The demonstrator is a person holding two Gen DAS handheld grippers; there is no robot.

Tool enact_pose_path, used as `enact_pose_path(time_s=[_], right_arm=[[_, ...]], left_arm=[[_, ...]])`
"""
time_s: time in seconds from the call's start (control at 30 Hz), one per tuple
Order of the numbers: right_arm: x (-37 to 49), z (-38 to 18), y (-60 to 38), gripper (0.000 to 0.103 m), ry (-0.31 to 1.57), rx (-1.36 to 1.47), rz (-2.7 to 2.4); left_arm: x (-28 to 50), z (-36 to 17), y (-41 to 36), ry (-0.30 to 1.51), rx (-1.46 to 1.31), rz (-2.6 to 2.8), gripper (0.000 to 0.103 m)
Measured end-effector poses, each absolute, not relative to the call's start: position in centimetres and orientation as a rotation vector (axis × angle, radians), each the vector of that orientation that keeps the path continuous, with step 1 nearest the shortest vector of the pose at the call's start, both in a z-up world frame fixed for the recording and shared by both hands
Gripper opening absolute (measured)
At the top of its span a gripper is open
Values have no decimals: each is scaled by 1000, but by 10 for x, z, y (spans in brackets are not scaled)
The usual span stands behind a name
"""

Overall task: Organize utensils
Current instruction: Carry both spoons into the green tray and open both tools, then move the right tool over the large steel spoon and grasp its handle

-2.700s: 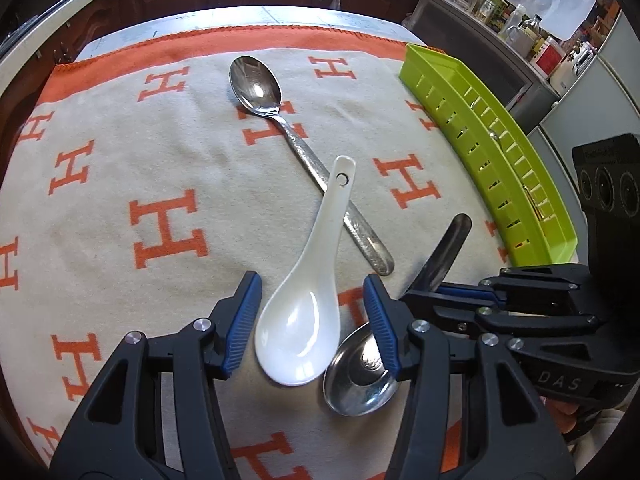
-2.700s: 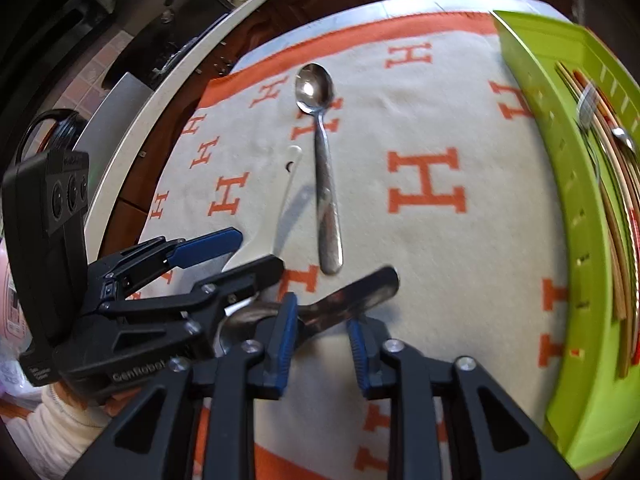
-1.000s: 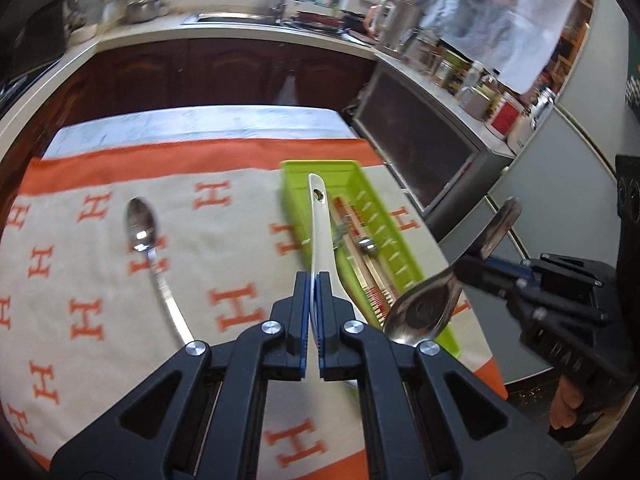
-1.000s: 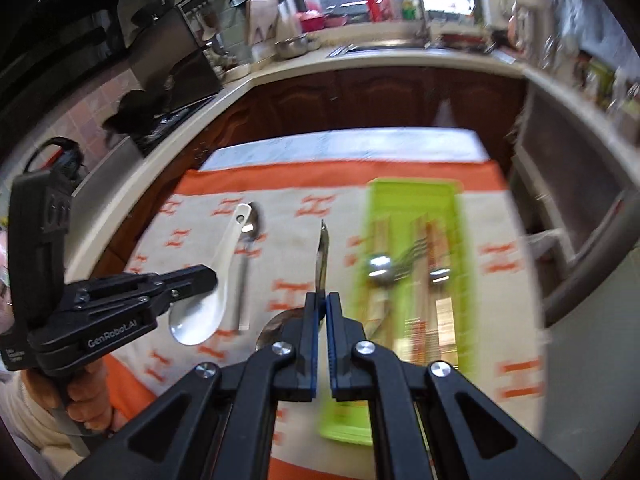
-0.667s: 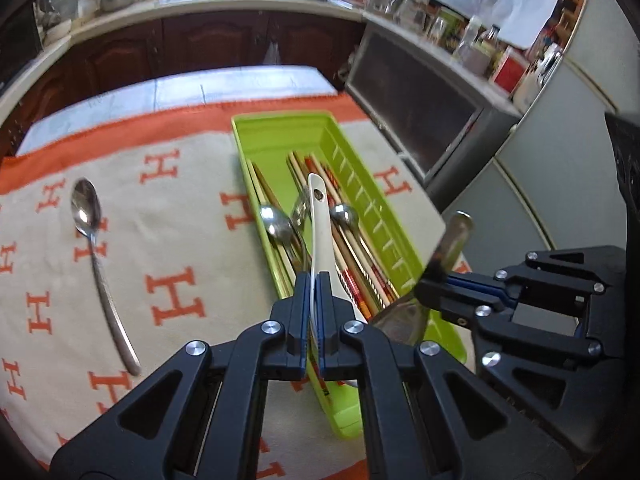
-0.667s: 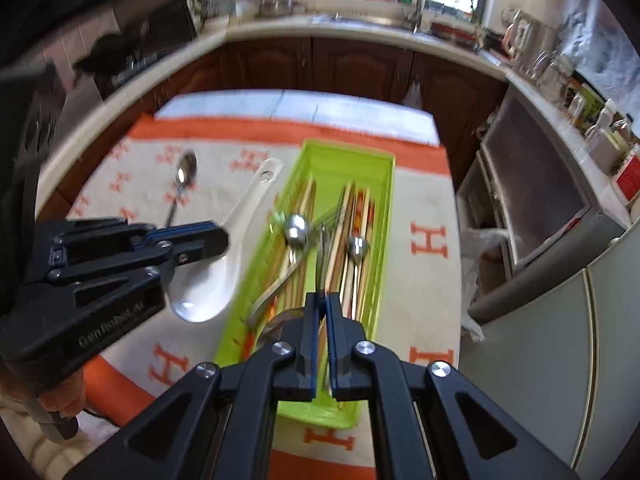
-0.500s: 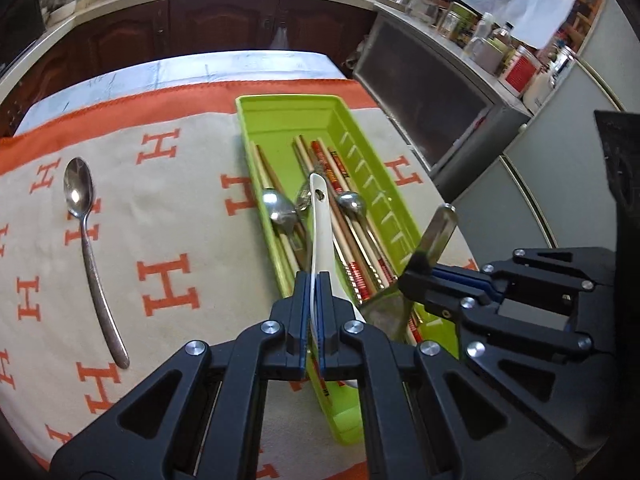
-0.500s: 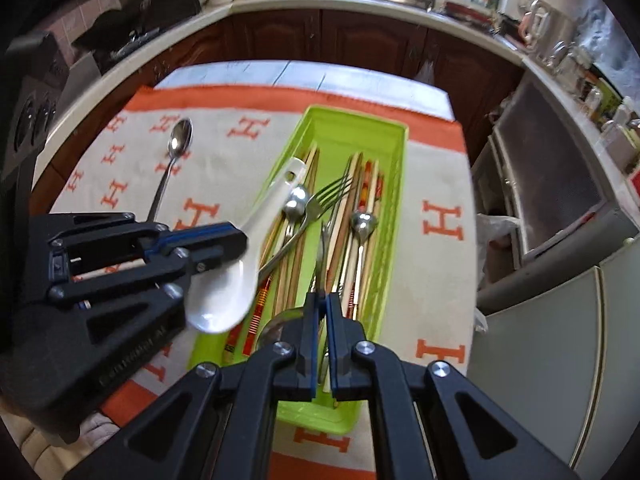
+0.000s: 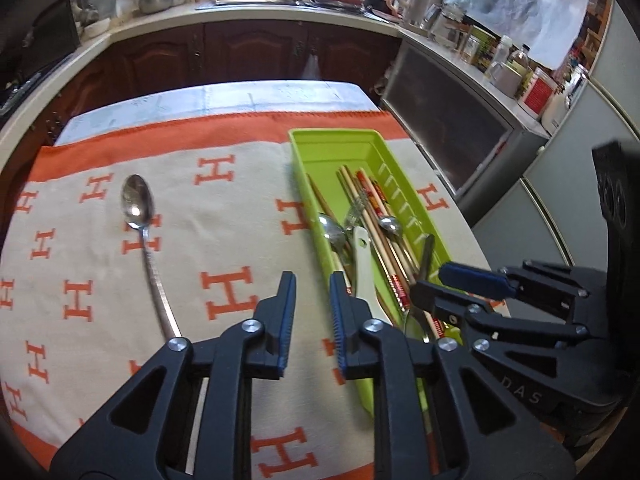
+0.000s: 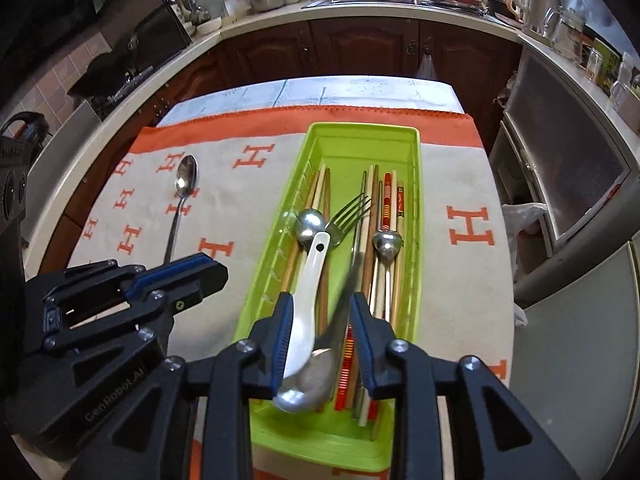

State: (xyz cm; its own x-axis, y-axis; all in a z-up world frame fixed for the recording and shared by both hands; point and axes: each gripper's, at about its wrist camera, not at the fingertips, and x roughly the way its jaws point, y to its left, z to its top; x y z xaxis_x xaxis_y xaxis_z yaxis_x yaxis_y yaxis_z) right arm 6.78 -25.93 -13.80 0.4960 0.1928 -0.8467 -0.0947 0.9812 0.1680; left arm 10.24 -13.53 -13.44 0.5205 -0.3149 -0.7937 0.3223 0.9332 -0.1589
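- The metal spoon (image 9: 138, 216) left on the cloth is the task's next thing: it lies alone at about ten o'clock in the left wrist view, bowl pointing away, slim handle running back toward the left gripper (image 9: 312, 316).
- It will likely handle as light, rigid and slick. Lying flat on a soft weave, its thin handle gives little to bite. I would pinch across the handle near its middle, where it is narrow and roughly balanced, not on the rounded, polished bowl.
- The left gripper has let go; its blue pads are parted with only cloth between them.
- The green tray (image 10: 416, 184) sits at twelve o'clock in the right wrist view, holding chopsticks (image 10: 387, 204), a fork (image 10: 354, 208), small spoons and the white ceramic spoon (image 10: 308, 292), which is brittle and smooth.
- The right gripper (image 10: 320, 340) is spread open over the tray's near end. A blurred steel spoon (image 10: 320, 364) shows between its jaws, apparently loose and dropping in rather than held.
- The orange-lettered blanket (image 9: 224, 216) covers the table under everything.
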Motion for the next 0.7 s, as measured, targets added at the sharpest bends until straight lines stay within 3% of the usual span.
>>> enact_pose_path(time_s=[0.7], right_arm=[[49, -118, -207, 29, 1012, 146, 241]], left_arm=[[87, -104, -37, 919, -73, -202, 20]])
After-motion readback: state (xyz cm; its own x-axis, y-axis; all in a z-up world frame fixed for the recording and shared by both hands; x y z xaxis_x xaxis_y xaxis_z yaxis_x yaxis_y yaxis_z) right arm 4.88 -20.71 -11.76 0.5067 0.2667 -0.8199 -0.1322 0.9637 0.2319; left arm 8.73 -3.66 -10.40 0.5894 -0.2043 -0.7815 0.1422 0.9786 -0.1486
